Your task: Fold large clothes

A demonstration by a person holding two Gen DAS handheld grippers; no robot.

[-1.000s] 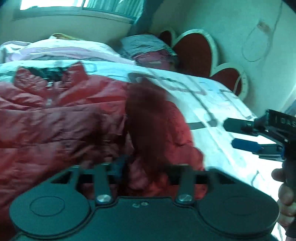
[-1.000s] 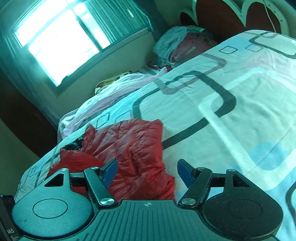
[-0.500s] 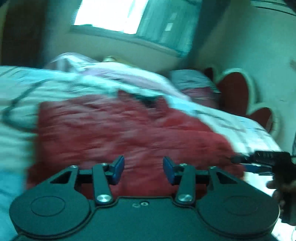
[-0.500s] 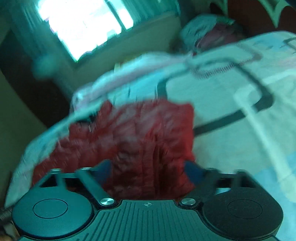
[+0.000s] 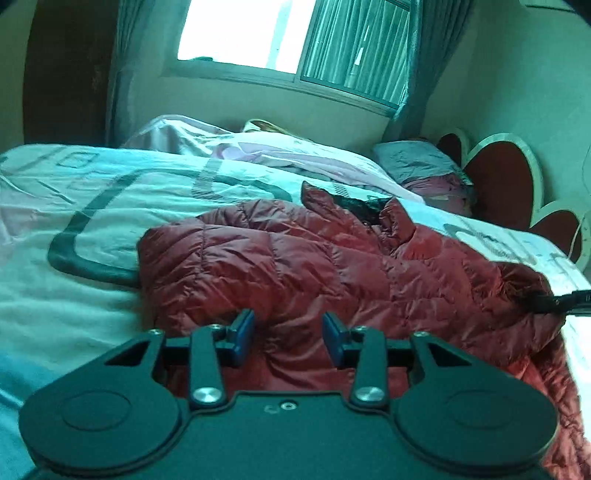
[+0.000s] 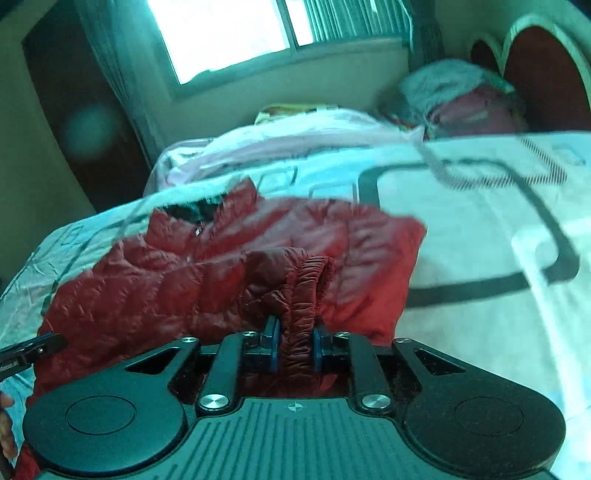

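Note:
A red quilted puffer jacket (image 5: 303, 258) lies spread on the patterned bed cover (image 5: 92, 184), collar toward the window. My left gripper (image 5: 288, 332) is open just above the jacket's near edge, with nothing between its blue pads. My right gripper (image 6: 295, 343) is shut on the jacket's elastic sleeve cuff (image 6: 306, 291), which stands up between the pads over the jacket body (image 6: 166, 280). The right gripper's tip shows at the far right of the left wrist view (image 5: 554, 302), at the jacket's edge. The left gripper's tip shows at the left edge of the right wrist view (image 6: 33, 349).
A pale pink blanket (image 5: 258, 147) lies heaped along the far side of the bed under the window (image 5: 258, 33). Pillows (image 5: 424, 166) lie by the red heart-shaped headboard (image 5: 498, 184) at the right. A dark wardrobe (image 5: 62, 74) stands at the left.
The left gripper let go of the jacket fabric and now sits open over its near edge. The right gripper moved onto the jacket and shut on the sleeve cuff.

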